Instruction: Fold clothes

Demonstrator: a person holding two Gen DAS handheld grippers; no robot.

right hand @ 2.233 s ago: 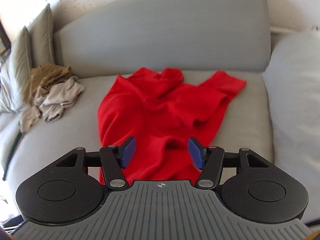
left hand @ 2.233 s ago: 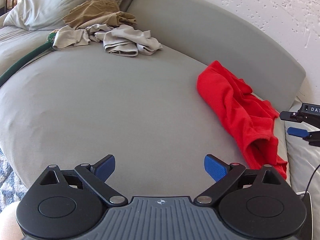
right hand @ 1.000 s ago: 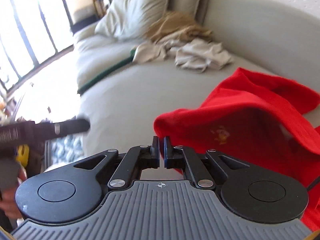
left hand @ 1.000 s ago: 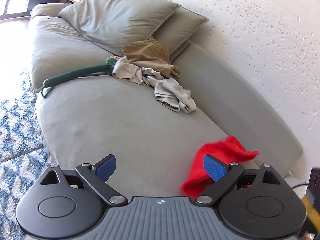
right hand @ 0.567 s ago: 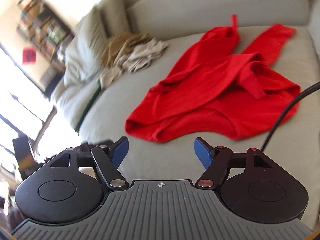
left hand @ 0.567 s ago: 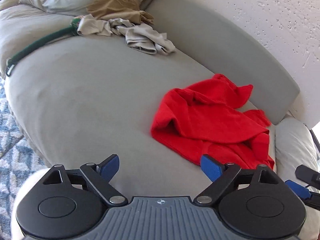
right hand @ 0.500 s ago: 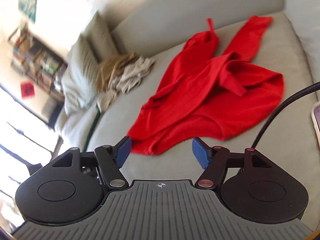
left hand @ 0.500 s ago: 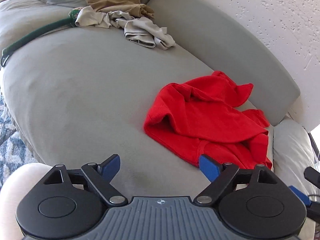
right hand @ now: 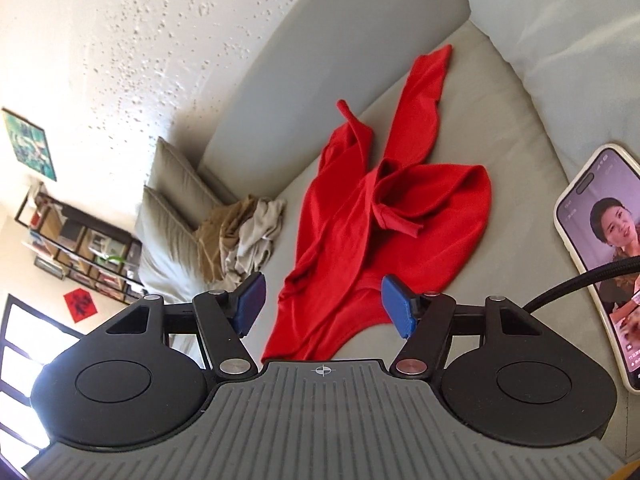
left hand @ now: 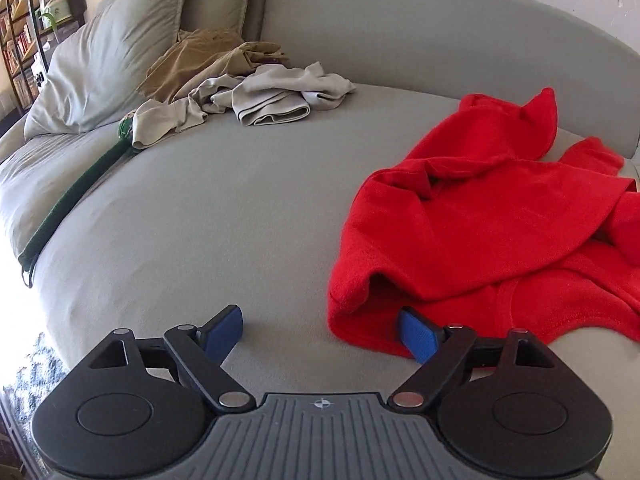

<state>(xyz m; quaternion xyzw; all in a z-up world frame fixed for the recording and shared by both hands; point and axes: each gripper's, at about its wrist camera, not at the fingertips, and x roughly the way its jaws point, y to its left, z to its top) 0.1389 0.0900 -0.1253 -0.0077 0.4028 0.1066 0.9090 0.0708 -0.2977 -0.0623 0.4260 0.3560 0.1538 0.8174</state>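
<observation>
A crumpled red knit garment was spread on the grey fabric sofa seat. The left gripper was held spread and empty, its jaws having just narrowed slightly, beside the garment's near hem. The right gripper was likewise spread, having just opened, nothing pinched.

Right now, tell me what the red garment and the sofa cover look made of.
Red garment: soft matte knit, likely cotton jersey; it slumps in limp folds, ribbed hem visible. Sofa cover: grey, finely woven upholstery, matte, stretched smooth.
</observation>
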